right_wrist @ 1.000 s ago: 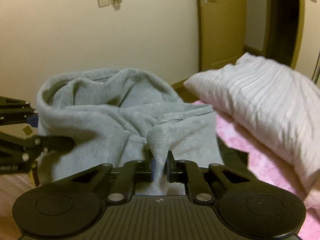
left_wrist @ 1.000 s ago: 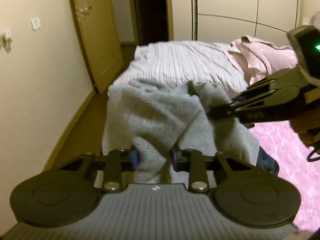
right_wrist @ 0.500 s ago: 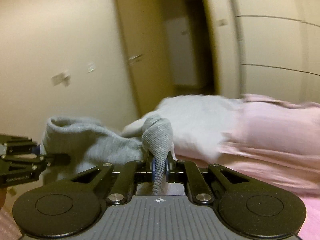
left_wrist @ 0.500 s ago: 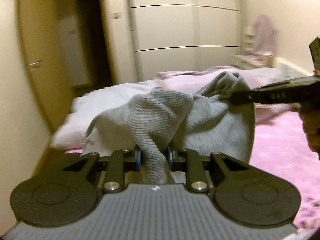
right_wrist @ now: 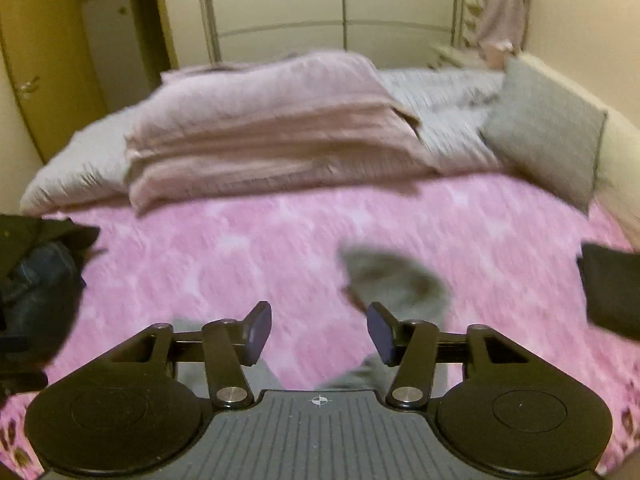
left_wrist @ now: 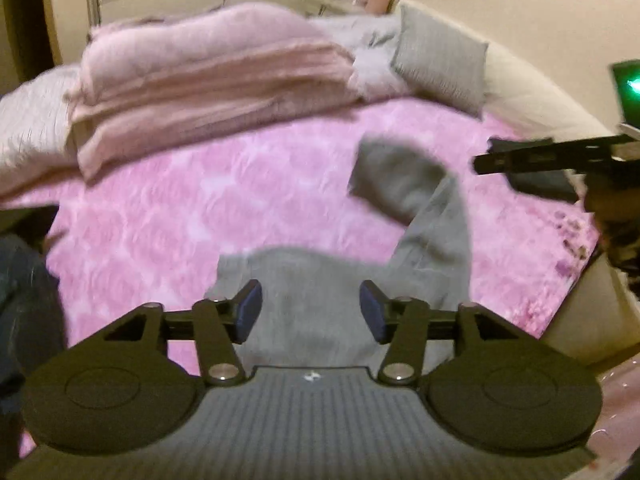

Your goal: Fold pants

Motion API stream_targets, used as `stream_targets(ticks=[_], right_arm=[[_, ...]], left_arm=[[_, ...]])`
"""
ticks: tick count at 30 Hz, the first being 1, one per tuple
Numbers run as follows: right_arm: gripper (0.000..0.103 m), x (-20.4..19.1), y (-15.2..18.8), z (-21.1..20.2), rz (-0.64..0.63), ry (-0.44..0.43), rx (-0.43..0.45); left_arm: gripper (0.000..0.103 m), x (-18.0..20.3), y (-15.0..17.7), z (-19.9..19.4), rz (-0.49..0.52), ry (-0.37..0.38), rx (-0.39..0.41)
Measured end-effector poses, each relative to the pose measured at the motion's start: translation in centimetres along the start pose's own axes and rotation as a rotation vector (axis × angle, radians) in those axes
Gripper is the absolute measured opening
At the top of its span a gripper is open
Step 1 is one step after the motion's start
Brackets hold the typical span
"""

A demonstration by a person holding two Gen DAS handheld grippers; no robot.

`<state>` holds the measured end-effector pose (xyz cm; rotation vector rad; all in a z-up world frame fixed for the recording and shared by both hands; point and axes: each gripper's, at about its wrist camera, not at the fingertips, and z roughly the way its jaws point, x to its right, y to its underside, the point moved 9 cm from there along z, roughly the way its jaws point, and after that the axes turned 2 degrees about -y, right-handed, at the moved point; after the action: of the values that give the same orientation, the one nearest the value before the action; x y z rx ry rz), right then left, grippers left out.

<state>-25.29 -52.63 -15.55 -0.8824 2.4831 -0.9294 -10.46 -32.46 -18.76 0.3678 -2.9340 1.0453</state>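
Pants [left_wrist: 320, 300]: released moments ago onto pink bed [left_wrist: 240, 200], lower centre of frame.
Left gripper [left_wrist: 310, 308]: jaws opening, empty.
Right gripper [right_wrist: 318, 330]: jaws opening, empty.
Next: folding can begin.

Bedroom textiles and tool finishes

Grey pants [left_wrist: 432, 216]: soft matt knit cloth, finely ribbed. Bed cover [left_wrist: 208, 208]: pink plush fabric, fuzzy nap, mottled pattern. Folded blanket [right_wrist: 264, 136] at the far side: dusty-pink woven cloth, matt, faintly ribbed. Cushion [right_wrist: 548, 140], far right: grey cloth, matt. Left gripper [left_wrist: 310, 310]: matt black plastic arms, blue rubbery-looking pads [left_wrist: 249, 312], shiny metal pivot pins, ridged grey body; jaws opening, pads clear of the cloth. Right gripper [right_wrist: 318, 334]: same finish, jaws opening. Wardrobe doors [right_wrist: 280, 0], far: smooth pale panels, slight sheen.
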Motion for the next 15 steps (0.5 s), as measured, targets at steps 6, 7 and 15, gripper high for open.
stream_targets(ticks=[6,7,15], right_arm=[[0.058,-2.0,3.8,2.7,-0.05,-0.065,-0.11],[0.059,-2.8,4.1,3.2,-0.069,-0.077,-0.125],[0.066,-8.3,7.8,12.8,-0.346,-0.195,-0.275]], left_arm=[[0.056,-4.4,3.7,4.2,-0.015,-0.065,-0.107],[0.057,-5.2,4.1,4.5,-0.024,-0.068,-0.118],[0.064,-10.1,5.7,10.1,-0.101,-0.066,-0.15]])
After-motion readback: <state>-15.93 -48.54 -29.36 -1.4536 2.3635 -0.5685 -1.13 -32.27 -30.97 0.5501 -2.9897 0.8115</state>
